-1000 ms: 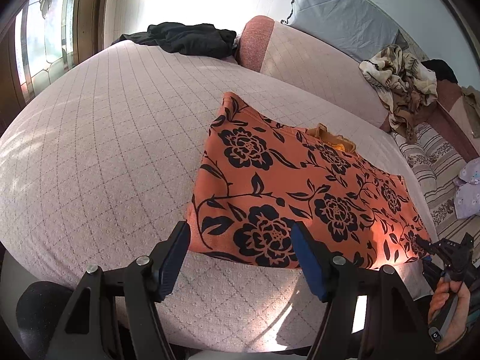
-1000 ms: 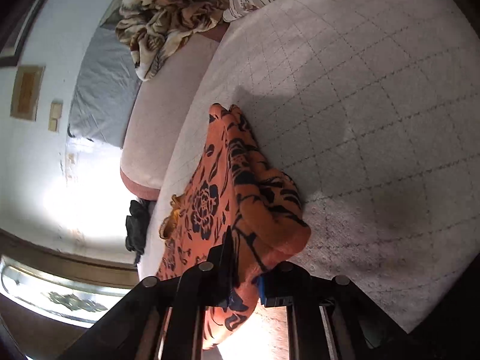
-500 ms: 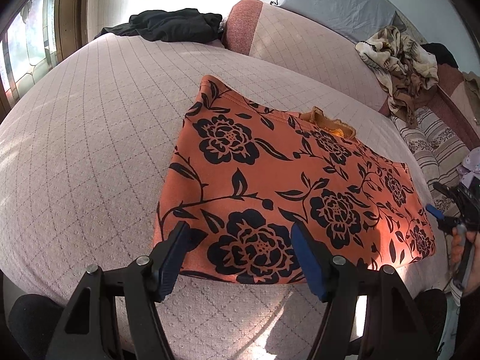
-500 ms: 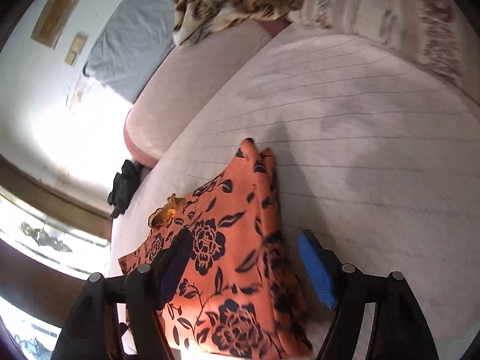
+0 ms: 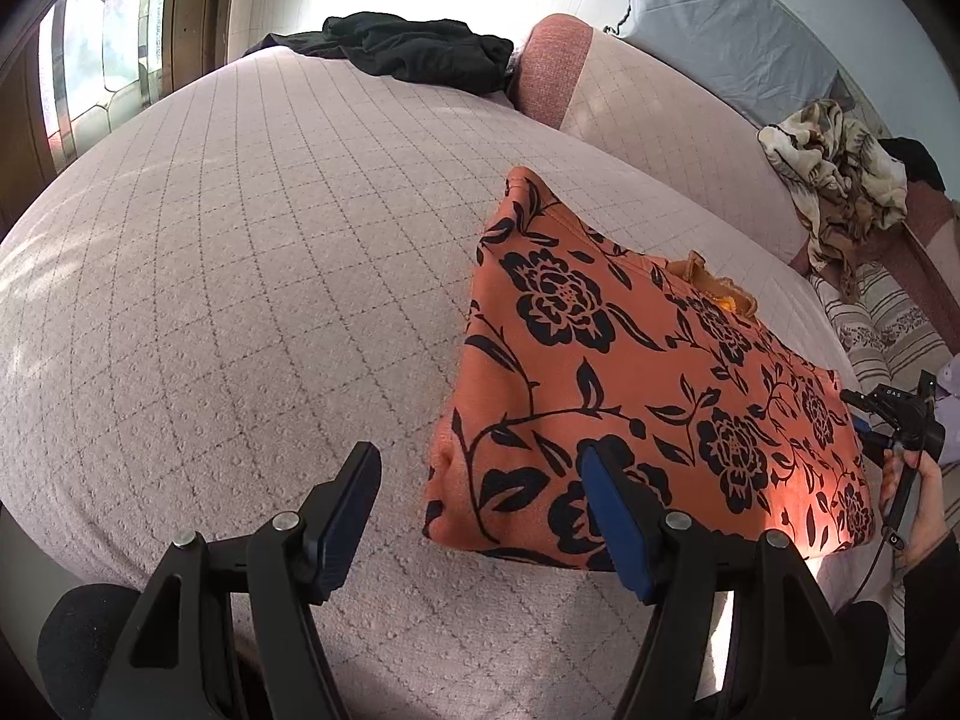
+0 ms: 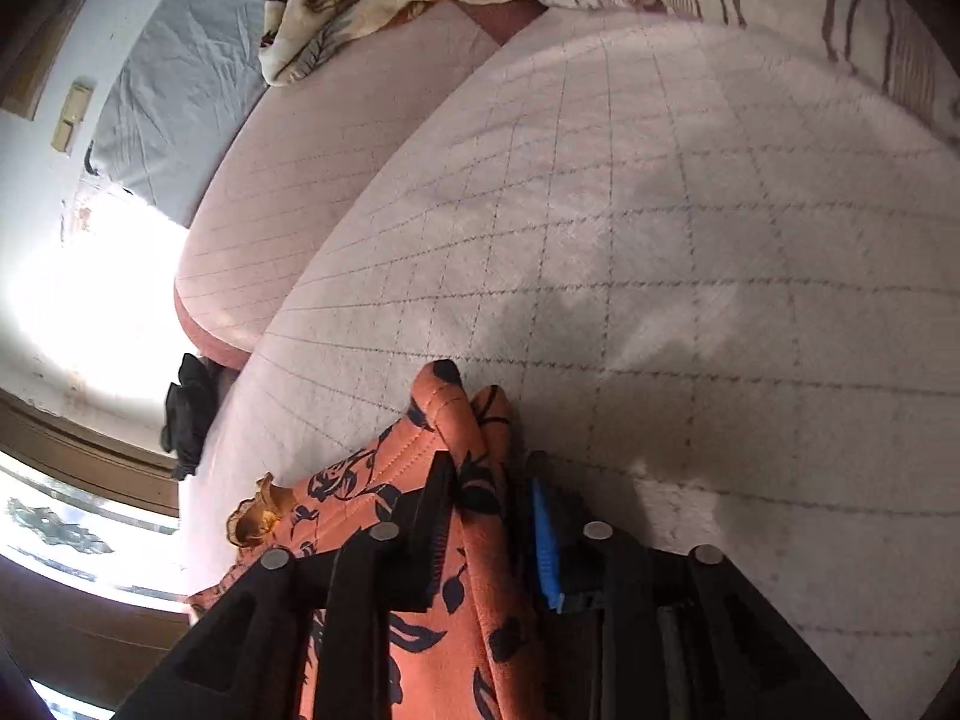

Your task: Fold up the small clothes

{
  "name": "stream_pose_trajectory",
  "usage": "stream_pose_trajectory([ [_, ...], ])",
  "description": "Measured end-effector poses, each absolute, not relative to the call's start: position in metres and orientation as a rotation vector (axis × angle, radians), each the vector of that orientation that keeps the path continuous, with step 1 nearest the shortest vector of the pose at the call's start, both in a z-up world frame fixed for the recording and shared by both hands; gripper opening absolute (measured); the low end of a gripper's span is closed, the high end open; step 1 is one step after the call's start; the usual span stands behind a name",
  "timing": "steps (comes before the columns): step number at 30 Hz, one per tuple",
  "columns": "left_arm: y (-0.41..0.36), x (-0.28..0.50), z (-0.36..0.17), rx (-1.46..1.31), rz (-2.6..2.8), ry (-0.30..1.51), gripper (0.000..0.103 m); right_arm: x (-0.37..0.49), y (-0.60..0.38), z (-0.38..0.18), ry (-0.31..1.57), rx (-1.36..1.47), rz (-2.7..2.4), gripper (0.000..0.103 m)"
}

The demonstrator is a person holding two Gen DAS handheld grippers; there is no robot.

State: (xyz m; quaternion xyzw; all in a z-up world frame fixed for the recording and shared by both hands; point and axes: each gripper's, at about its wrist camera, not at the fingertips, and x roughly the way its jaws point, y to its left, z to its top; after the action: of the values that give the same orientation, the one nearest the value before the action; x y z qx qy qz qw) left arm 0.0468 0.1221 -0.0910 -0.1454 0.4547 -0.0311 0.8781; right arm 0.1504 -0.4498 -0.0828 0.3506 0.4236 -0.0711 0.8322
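Observation:
An orange garment with black flowers [image 5: 636, 372] lies flat on the pale quilted bed. My left gripper [image 5: 480, 516] is open, low over the garment's near left corner, its right finger over the cloth and its left finger over bare quilt. My right gripper [image 6: 486, 516] is shut on the garment's right edge [image 6: 474, 438], which bunches up between the fingers. In the left wrist view the right gripper [image 5: 894, 420] sits at the garment's far right edge, held by a hand.
A black garment [image 5: 414, 48] lies at the bed's far end. A pink bolster [image 5: 660, 120] and grey pillow [image 5: 720, 30] run along the back. A crumpled patterned cloth [image 5: 840, 162] and striped bedding [image 5: 888, 330] lie to the right. A window [image 5: 90, 60] is at the left.
My right gripper, open half a second ago, has closed on the garment's right edge. My left gripper has shifted left, so it now straddles the garment's near left corner.

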Motion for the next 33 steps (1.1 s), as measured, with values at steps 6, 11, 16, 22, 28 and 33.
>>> stream_pose_trajectory([
  [6, 0.126, 0.043, -0.094, -0.349, -0.080, 0.935, 0.070, 0.117, -0.388, -0.021, 0.828, 0.598, 0.020, 0.034],
  [11, 0.121, 0.049, -0.120, -0.276, -0.076, 1.040, 0.063, 0.111, -0.325, -0.066, 0.988, 0.530, 0.228, 0.072],
  [16, 0.129, 0.048, -0.087, -0.282, -0.146, 1.004, 0.041, 0.101, -0.338, -0.087, 0.988, 0.587, 0.112, 0.058],
  [22, 0.124, 0.115, -0.064, -0.190, -0.198, 0.934, 0.050, 0.102, -0.337, -0.094, 0.957, 0.570, 0.133, 0.059],
  [28, 0.115, 0.233, -0.110, -0.109, -0.153, 1.106, 0.025, 0.101, -0.338, -0.095, 0.951, 0.565, 0.141, 0.059],
  [33, 0.142, 0.282, -0.115, -0.158, 0.018, 1.112, 0.025, 0.101, -0.338, -0.095, 0.950, 0.569, 0.140, 0.059],
])
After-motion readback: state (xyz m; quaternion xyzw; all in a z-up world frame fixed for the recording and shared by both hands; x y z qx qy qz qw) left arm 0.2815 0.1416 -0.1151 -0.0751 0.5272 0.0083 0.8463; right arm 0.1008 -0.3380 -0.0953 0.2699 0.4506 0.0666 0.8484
